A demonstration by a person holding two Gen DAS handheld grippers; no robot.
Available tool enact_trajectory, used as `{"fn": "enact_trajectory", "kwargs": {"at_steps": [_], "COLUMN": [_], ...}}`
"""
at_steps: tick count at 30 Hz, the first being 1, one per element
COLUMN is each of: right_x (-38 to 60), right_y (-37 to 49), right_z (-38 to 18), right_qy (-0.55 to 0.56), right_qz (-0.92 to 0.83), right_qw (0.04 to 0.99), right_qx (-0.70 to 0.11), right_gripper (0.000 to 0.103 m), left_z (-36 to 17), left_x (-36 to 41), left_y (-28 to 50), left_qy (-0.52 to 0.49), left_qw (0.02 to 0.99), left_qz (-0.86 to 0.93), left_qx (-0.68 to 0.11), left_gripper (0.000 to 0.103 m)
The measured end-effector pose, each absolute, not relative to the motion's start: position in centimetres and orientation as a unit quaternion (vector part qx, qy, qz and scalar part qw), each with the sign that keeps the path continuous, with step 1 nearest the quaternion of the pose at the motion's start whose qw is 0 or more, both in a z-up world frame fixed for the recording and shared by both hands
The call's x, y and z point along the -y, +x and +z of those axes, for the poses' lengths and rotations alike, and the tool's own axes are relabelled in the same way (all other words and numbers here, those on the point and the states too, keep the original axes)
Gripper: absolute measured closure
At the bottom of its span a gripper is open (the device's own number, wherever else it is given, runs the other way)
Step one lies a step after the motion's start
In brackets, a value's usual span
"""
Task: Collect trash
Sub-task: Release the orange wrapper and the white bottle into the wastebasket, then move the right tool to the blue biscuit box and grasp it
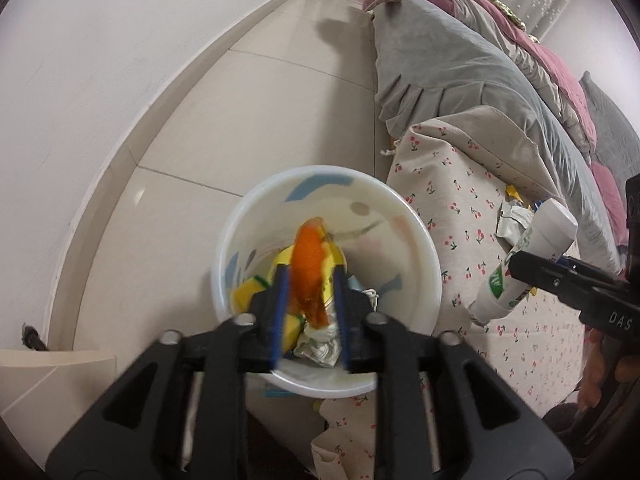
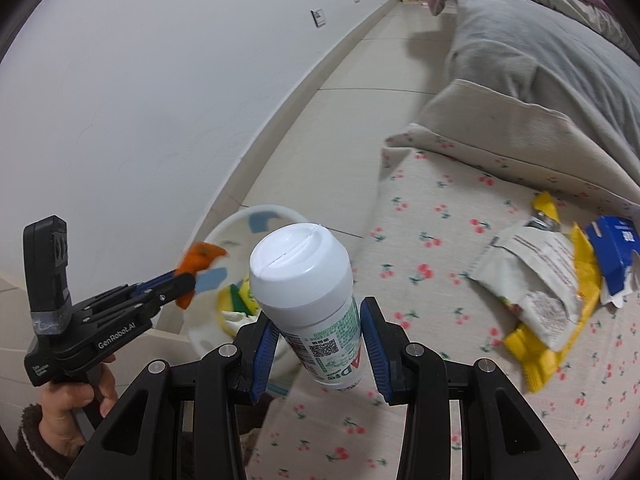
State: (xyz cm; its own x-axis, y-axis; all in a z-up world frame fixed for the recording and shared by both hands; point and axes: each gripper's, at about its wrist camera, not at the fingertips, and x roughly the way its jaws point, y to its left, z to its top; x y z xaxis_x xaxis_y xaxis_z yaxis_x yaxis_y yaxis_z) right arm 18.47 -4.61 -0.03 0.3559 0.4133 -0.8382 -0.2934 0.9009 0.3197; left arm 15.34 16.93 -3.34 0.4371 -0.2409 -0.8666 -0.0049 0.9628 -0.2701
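Currently, by item:

Left gripper [image 1: 308,276]: held over the open mouth of the white bin [image 1: 424,248], its blue pads closed on an orange peel [image 1: 307,268].

Orange peel: a long strip pinched between the pads, its long axis running along the fingers, one end past the fingertips, the other trailing back toward the camera; in the right wrist view it sticks out past both sides of the tips [image 2: 198,265].

White bin: stands on the tiled floor [image 1: 248,112], just beside the edge of the cherry-print sheet [image 1: 452,208]; inside lie yellow wrappers [image 1: 246,294] and crumpled foil [image 1: 320,346].

Right gripper [image 2: 318,340]: above the sheet, its pads clamped on the lower body of a white bottle [image 2: 308,292].

White bottle: green print, long axis tilted, capped end pointing up and away from the camera toward the bin, base toward the sheet.

Remaining trash: a pale pouch [image 2: 536,276], yellow packaging [image 2: 576,320] and a blue carton [image 2: 612,248] lie together on the sheet, well apart from the bin.

Bedding: a grey quilt [image 2: 532,52] lies beyond the sheet.
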Motion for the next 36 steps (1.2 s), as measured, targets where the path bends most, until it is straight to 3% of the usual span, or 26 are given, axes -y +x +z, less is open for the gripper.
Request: {"fn": "enact_trajectory", "kwargs": {"at_steps": [2, 3, 8, 19, 20, 23, 36], "right_x": [4.0, 3.6, 2.2, 0.7, 0.8, 1.4, 5.2], "right_y": [18.8, 19.0, 19.5, 20.3, 20.4, 20.6, 19.1], "right_z": [-0.2, -0.3, -0.8, -1.9, -1.9, -1.7, 0.9], "right_qy": [0.060, 0.061, 0.067, 0.078, 0.082, 0.107, 0.106], "right_qz": [0.221, 0.223, 0.234, 0.239, 0.236, 0.227, 0.207], "right_qw": [0.821, 0.820, 0.817, 0.815, 0.817, 0.812, 0.834], "right_qx": [-0.523, -0.523, -0.523, -0.522, -0.519, -0.527, -0.500], "right_gripper": [0.061, 0.061, 0.061, 0.061, 0.059, 0.038, 0.036], "left_z": [-3.0, -2.8, -1.5, -2.0, -2.0, -1.9, -1.5], "left_x": [-17.5, -17.8, -19.1, -20.8, -20.8, -20.7, -19.2], "left_y": [15.2, 15.2, 14.7, 14.2, 14.2, 14.3, 14.7], "left_qy": [-0.125, -0.125, -0.124, -0.156, -0.157, -0.160, -0.152], "left_qw": [0.839, 0.842, 0.851, 0.839, 0.838, 0.839, 0.841], "left_qz": [-0.054, -0.047, -0.024, -0.011, -0.013, -0.017, -0.026], "left_qx": [-0.527, -0.523, -0.510, -0.522, -0.522, -0.520, -0.518], "left_gripper": [0.035, 0.029, 0.021, 0.019, 0.019, 0.016, 0.010]}}
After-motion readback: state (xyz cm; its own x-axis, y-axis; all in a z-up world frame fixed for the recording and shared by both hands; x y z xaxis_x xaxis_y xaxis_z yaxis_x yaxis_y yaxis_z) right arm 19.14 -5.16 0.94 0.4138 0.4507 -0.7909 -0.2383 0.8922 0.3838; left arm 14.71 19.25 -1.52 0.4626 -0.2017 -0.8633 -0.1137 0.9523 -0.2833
